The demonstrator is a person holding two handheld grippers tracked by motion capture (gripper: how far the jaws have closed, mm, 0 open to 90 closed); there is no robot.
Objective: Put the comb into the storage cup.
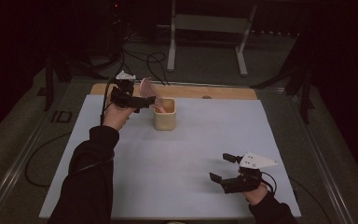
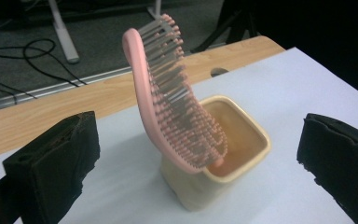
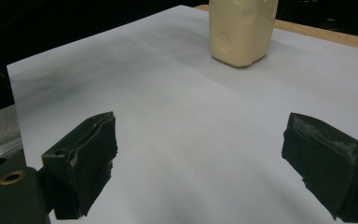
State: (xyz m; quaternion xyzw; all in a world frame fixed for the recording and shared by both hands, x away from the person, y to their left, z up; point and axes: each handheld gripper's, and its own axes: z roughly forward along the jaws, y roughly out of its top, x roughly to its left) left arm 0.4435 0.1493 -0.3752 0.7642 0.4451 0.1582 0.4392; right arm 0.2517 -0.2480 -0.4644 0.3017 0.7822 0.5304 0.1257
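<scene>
We see the pink hairbrush [image 2: 172, 100] standing handle-down in the cream square cup [image 2: 235, 158], head sticking up and tilted, bristles facing the cup's opening. In the high view the cup [image 1: 164, 116] sits on the white table mat [image 1: 186, 158] at about 11 o'clock from the mat's centre, near the far edge, and the brush [image 1: 147, 88] leans out toward 10 o'clock.

Left gripper [image 1: 142, 101] is just beside the brush, at 9 o'clock of the cup. Its jaws stand wide apart, nothing clamped. In the left gripper view both black pads [image 2: 56, 163] sit well clear of the brush, which is between them but untouched.

Right gripper [image 1: 223, 168] hovers over the mat at about 4 o'clock from centre, well apart from the cup. Jaws spread wide, empty; in the right gripper view we see bare mat between the pads [image 3: 86, 158], with the cup [image 3: 242, 30] at 12 o'clock.

Wooden table edge [image 1: 223, 92] runs behind the mat.
</scene>
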